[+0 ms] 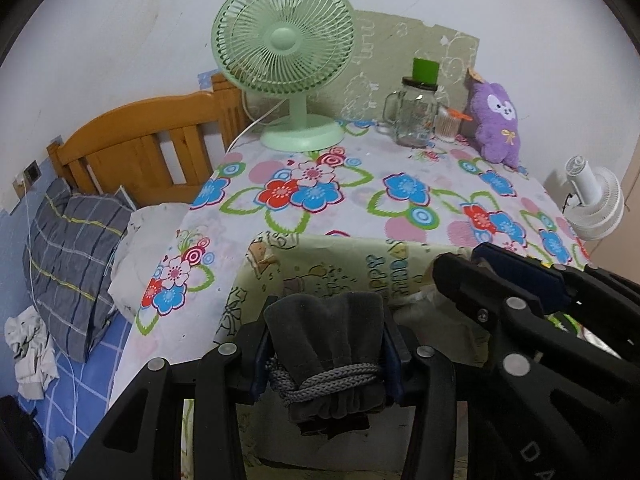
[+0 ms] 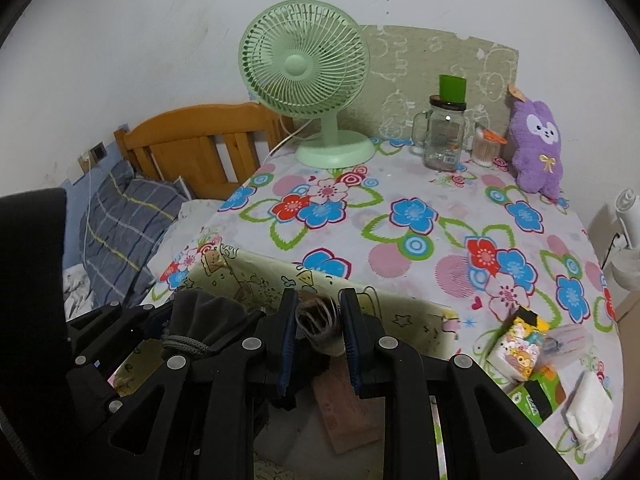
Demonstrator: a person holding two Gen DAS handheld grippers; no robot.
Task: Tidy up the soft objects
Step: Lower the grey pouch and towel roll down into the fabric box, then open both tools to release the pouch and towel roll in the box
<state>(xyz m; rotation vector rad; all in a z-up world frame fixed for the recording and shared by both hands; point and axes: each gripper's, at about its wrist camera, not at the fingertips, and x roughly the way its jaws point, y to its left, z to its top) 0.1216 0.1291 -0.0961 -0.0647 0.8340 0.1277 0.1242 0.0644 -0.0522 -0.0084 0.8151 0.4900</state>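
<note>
Grey pouch (image 1: pixel 326 340) pinched in left tongs (image 1: pixel 326 354), tilted downward

Wrist views, downward, sharing table (image 1: pixel 360 200)

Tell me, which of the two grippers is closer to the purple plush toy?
Right, though neither is close. The right gripper sits nearer the table side where the purple plush toy stands; the left gripper is beside it, farther over toward the bed.

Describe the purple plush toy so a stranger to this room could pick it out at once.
Start at the table under the flowered cloth and go to its far edge by the wall. Right of the pale green desk fan and the clear glass handled jar stands the purple plush toy, upright. It is the only furry thing there, with a white face and a small yellow bow.
</note>
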